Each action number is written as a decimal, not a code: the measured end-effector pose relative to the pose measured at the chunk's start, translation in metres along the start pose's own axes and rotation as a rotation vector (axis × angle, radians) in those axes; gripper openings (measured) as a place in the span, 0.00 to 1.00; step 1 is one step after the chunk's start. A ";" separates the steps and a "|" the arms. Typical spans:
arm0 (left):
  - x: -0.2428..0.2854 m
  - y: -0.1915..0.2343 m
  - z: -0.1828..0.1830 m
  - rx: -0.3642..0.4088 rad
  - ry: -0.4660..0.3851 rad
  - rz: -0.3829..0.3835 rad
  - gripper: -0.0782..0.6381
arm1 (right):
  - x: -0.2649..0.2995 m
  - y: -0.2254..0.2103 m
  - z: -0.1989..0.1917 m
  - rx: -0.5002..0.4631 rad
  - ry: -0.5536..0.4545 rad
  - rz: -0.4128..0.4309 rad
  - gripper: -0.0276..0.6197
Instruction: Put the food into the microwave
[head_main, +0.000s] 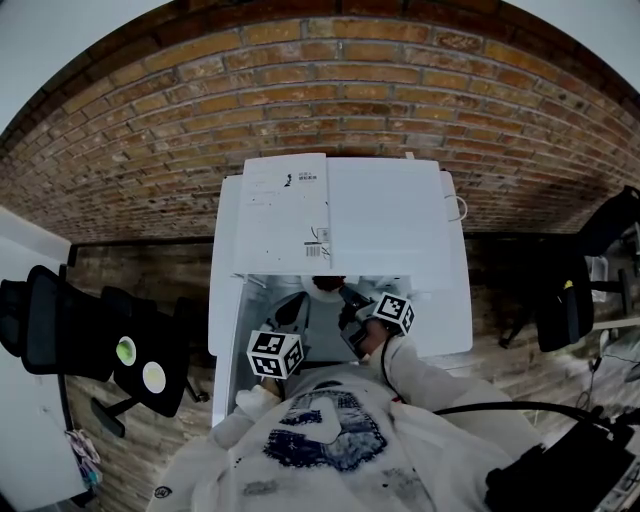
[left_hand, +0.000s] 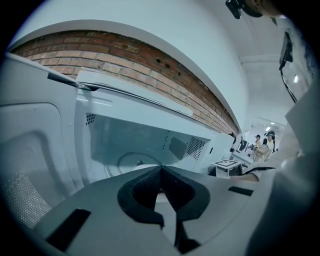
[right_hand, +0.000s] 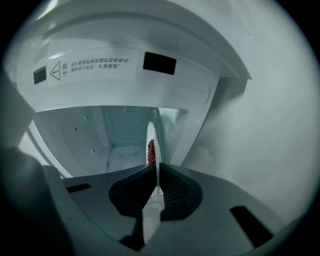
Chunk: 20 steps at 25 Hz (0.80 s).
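While your right tool (right_hand: 156, 170) clamps the white plate (right_hand: 152, 131) edge-on by its rim, the red food (right_hand: 151, 151) sits on that plate at twelve o'clock from the jaws, inside the open microwave (right_hand: 90, 135). Your left tool (left_hand: 161, 172) is closed on nothing.

Left gripper (head_main: 284, 332) at 7 o'clock, jaws pressed together, empty. Right gripper (head_main: 358, 318) at 5 o'clock, jaws clamped on a plate (right_hand: 151, 134); sleeved arms bent.
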<state>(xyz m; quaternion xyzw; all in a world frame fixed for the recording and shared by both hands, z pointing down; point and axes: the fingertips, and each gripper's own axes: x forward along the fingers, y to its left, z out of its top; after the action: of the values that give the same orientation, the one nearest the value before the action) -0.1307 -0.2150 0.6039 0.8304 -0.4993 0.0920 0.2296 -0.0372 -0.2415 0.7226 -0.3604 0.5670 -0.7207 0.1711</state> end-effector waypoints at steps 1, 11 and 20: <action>0.000 0.000 0.000 0.001 0.001 0.000 0.12 | 0.001 -0.001 0.001 0.002 -0.003 -0.001 0.08; 0.001 0.001 -0.003 -0.008 0.013 -0.006 0.12 | 0.009 0.001 0.003 0.002 -0.010 0.008 0.08; -0.001 -0.002 -0.003 -0.008 0.013 -0.013 0.12 | 0.008 0.004 0.004 0.001 -0.012 0.020 0.08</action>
<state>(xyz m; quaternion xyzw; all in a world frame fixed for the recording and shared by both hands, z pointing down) -0.1290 -0.2122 0.6059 0.8321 -0.4927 0.0936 0.2368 -0.0405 -0.2509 0.7224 -0.3590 0.5689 -0.7171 0.1820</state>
